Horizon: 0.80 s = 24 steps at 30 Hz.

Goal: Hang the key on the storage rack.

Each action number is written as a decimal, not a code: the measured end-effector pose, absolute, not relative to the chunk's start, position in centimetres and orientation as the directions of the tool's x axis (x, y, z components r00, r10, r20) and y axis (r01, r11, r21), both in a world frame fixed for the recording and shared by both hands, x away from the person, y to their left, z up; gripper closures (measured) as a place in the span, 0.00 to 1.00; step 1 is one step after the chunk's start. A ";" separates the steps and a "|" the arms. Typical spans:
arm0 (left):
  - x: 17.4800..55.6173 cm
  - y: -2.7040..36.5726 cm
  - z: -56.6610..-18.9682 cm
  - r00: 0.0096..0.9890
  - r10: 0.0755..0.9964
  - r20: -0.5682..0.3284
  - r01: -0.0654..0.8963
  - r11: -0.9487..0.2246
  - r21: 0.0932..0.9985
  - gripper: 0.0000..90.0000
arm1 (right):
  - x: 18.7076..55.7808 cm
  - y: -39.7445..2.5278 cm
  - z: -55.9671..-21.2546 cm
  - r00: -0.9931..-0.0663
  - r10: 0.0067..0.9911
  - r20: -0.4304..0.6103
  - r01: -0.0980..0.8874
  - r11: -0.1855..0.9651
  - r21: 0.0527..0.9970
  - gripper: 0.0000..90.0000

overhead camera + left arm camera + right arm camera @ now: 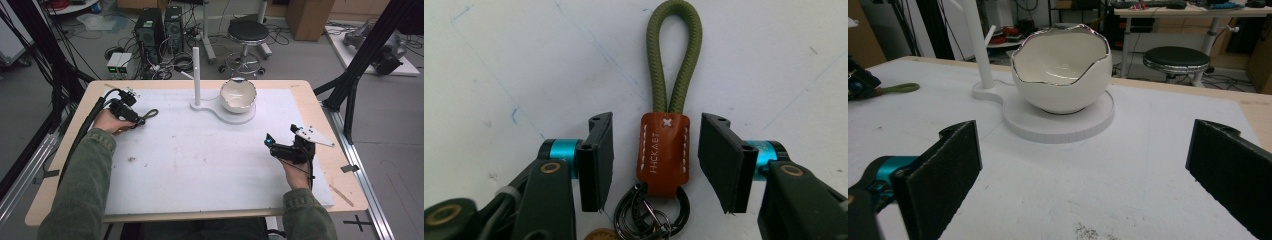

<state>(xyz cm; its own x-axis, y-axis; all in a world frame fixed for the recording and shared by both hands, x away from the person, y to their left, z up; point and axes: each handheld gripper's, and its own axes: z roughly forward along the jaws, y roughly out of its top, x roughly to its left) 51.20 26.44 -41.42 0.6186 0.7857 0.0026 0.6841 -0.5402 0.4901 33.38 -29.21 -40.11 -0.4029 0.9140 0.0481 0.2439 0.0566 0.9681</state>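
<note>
The left gripper has its fingers released astride the light keychain; its stiff leather tab offers the surest hold. The right gripper is released too.

Grey concrete floor behind the pale wooden surface, strewn with tangled black cables. Two black computer towers stand upright side by side. Round black-cushioned stool on chrome base just beyond the far edge. Brown cardboard box farther right. Black metal frame struts flank the surface.
</note>
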 end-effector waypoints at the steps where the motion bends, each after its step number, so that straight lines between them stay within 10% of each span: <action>1: 51.2 26.4 -41.5 0.614 0.789 0.002 0.687 -0.536 0.491 0.58 | 33.4 -29.2 -40.1 -0.401 0.915 0.046 0.241 0.056 0.969 0.00; 24: 50.5 27.2 -40.0 0.605 0.795 -0.053 0.697 -0.496 0.519 0.80 | 33.2 -29.3 -39.9 -0.397 0.916 0.048 0.229 0.048 0.972 0.00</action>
